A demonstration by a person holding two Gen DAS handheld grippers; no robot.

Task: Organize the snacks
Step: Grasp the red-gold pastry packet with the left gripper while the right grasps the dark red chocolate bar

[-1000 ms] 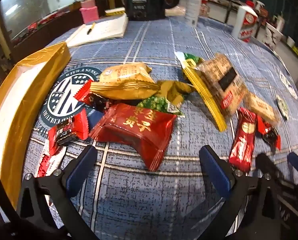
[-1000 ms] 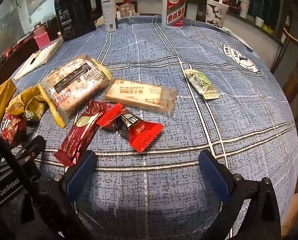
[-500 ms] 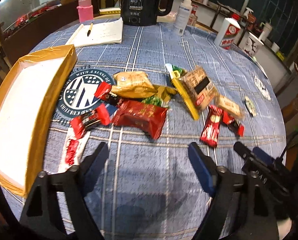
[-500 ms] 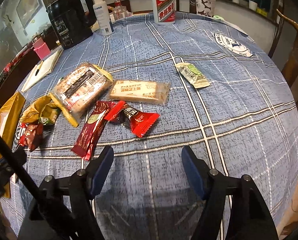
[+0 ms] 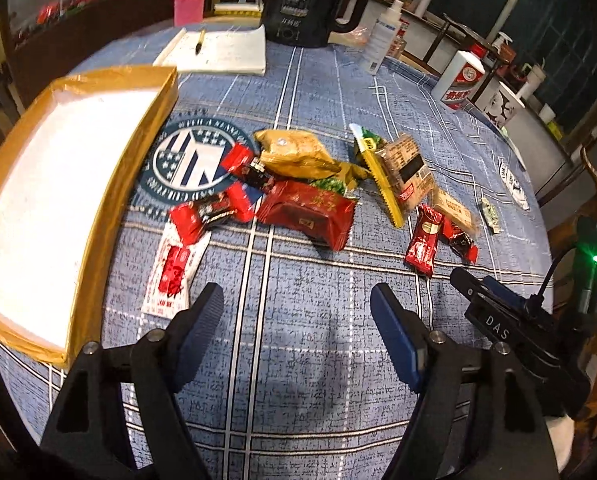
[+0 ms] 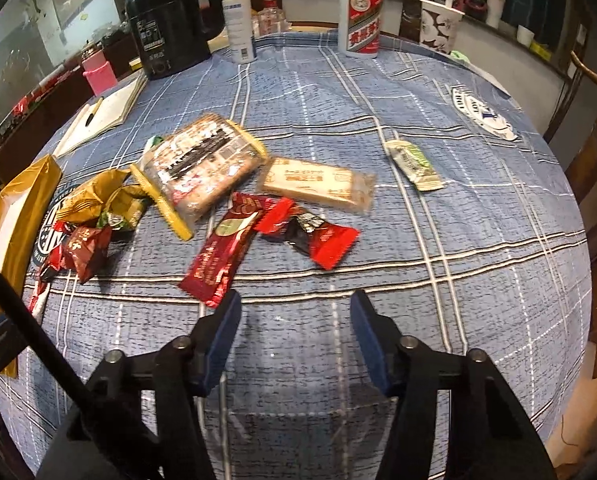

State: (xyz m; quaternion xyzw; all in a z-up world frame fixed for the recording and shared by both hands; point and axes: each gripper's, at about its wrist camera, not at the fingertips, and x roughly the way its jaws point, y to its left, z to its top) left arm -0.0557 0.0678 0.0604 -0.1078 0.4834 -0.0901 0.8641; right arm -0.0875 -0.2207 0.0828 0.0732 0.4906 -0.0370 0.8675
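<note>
The left gripper (image 5: pixel 296 308) hangs over bare tablecloth (image 5: pixel 298 352), its jaws apart with nothing between them, though they have just been narrowing. The right gripper (image 6: pixel 294 320) is the same: parted, empty, lately closing in.

Nothing is picked up yet, so this looks like the approach before a first grab. The gold-edged tray (image 5: pixel 154 108) sits at the left of the snack heap and seems the likely place for it all (it holds nothing so far).

Nearest the tray lie a white-and-red sachet (image 5: pixel 170 276) and small red candies (image 5: pixel 202 216); the big red packet (image 5: pixel 310 212) is just beyond, a gold bag (image 5: pixel 294 152) behind it. Farther from the tray are the cracker pack (image 6: pixel 202 164), a dark red bar (image 6: pixel 222 248) and a pale biscuit bar (image 6: pixel 318 182).

The next move calls for choosing one loose wrapper and dropping onto it; the overlapping packets by the tray could drag along. A kettle (image 6: pixel 170 20) and bottles stand well clear.
</note>
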